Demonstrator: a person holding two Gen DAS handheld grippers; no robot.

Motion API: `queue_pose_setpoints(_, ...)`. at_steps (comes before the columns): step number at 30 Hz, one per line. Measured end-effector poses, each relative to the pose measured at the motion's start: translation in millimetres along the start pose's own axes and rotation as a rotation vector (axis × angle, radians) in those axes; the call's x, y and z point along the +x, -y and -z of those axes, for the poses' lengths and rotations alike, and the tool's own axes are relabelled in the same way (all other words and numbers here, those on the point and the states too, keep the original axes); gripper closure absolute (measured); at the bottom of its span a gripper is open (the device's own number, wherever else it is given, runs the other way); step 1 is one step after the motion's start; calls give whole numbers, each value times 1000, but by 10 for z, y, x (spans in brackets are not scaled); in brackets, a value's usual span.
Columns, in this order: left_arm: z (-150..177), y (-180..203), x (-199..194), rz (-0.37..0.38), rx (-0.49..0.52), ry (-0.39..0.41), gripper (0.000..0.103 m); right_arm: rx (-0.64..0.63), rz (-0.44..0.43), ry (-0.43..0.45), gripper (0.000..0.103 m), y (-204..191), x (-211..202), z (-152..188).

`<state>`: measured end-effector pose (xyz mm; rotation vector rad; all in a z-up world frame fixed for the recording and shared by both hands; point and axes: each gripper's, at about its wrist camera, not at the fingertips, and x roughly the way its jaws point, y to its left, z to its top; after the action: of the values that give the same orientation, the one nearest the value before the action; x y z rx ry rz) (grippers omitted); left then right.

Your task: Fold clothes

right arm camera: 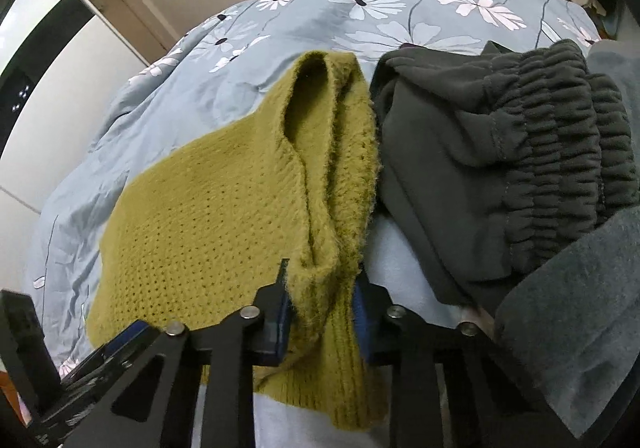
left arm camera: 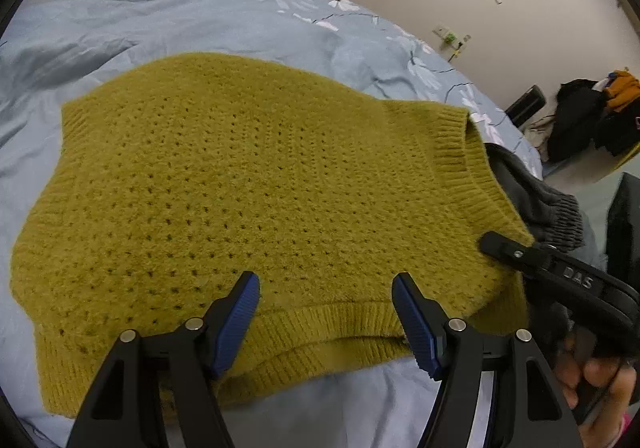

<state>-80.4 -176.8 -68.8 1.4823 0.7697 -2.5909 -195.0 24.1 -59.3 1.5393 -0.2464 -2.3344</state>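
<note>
The left gripper hangs low over the near hem of the sweater, its blue-padded fingers spread wide with nothing between them. They point forward across the knit, just above the ribbed band, and I cannot tell whether the tips touch the wool.

The right gripper sits at the sweater's right near corner, its fingers narrowed onto a bunched fold of the ribbed edge. The gathered knit rises between the pads and stands up in a soft ridge running away from the camera. In the left view this same gripper shows from the side as a black bar lying on the sweater's corner, with the person's hand wrapped round its handle at the lower right.

The sweater lies spread mostly flat on the bed, which is covered in a blue quilt with white flowers.

The left view alone shows the whole sweater laid out, its far edge curved, and a heap of dark clothes on the floor by the wall. Only a sliver of the grey trousers peeps out past the sweater's right edge there.

The right view alone shows those trousers fully: a folded dark grey bundle with a gathered elastic band, lying just beside the sweater's raised ridge, touching it at the far end. A lighter grey fleece lies over their near right side. A white door stands at the far left.
</note>
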Motion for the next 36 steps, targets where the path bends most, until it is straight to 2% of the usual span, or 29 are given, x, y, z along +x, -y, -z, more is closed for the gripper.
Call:
queue_pose_setpoints(4, -3, 74, 109, -24, 32, -20, 31, -31, -9, 12, 80, -17, -52, 34)
queue_pose_setpoints(9, 70, 88, 175, -1, 52, -45, 32, -65, -14, 19, 81, -74, -133, 51)
queue_pose_setpoints(12, 34, -58, -123, 54, 16, 25, 33, -92, -14, 24, 81, -172, -164, 33)
queue_pose_setpoints(16, -39, -464, -632, 32, -62, 155, 33, -170, -6, 42, 82, -451, -210, -49)
queue_pose_setpoints(18, -42, -686, -832, 30, -105, 198, 33, -234, -9, 50, 82, -691, -229, -105)
queue_pose_setpoints(22, -93, -1136, -1125, 27, -207, 267, 33, -439, -23, 80, 82, -1379, -258, -123)
queue_pose_setpoints(27, -29, -1596, -1275, 45, -347, 323, 33, -724, -130, 96, 82, -2227, -292, 187)
queue_pose_setpoints(30, 75, -1882, -1422, 63, -414, 348, 33, -874, -188, 52, 82, -2550, -196, 522)
queue_pose_setpoints(36, 155, -2106, -1327, 131, -502, 329, 32, -1006, -222, -68, 82, -2696, 121, 1001)
